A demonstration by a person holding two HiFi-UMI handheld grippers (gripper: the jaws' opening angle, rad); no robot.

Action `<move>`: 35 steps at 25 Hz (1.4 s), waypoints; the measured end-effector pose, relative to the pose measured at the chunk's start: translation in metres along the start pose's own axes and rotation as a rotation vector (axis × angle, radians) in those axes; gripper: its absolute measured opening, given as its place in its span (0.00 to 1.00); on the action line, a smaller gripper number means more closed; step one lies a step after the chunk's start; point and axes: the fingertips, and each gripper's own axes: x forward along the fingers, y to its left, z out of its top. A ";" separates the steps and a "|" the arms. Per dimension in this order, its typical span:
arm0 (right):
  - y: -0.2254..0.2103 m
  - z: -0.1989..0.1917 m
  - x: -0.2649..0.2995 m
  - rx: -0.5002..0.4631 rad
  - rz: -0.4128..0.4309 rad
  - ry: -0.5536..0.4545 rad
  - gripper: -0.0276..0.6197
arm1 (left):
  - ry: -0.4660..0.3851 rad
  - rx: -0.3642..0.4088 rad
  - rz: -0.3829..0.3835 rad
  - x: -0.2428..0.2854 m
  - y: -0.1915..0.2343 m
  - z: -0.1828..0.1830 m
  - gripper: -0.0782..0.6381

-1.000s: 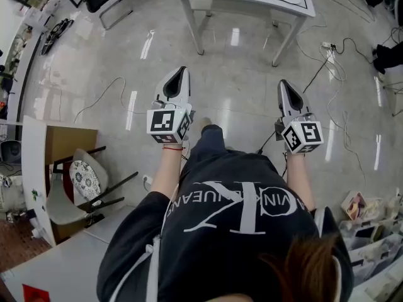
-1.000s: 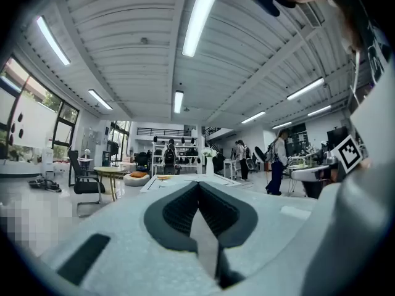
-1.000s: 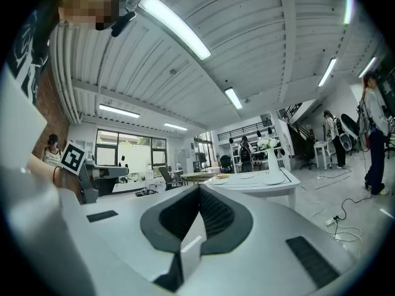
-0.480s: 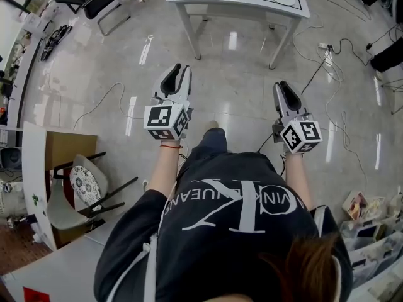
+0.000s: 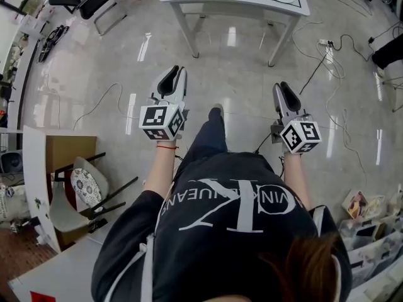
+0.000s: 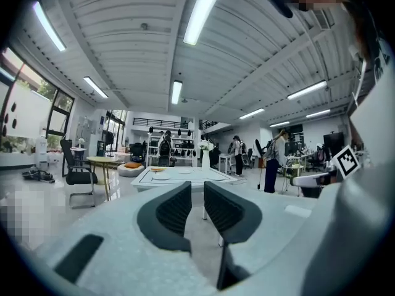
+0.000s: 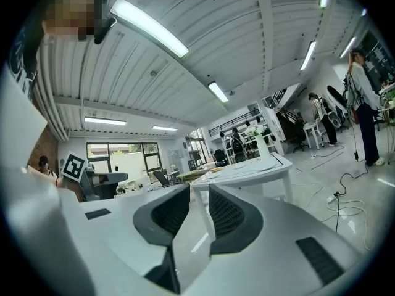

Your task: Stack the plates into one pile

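Bright strip lights (image 6: 202,8) — floor glare, fisheye

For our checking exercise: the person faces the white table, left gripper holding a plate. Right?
No: the left gripper holds nothing; the left gripper view shows its fingers, lately closing slightly, apart with nothing between. The person does face the white table.
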 end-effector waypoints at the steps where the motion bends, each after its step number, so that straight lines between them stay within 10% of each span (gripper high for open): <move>1: -0.003 0.001 0.007 0.001 0.001 0.000 0.19 | -0.001 -0.010 0.006 0.006 0.006 0.000 0.21; 35: -0.119 0.027 0.301 0.013 -0.080 0.100 0.20 | 0.059 -0.090 -0.107 0.319 0.149 0.002 0.21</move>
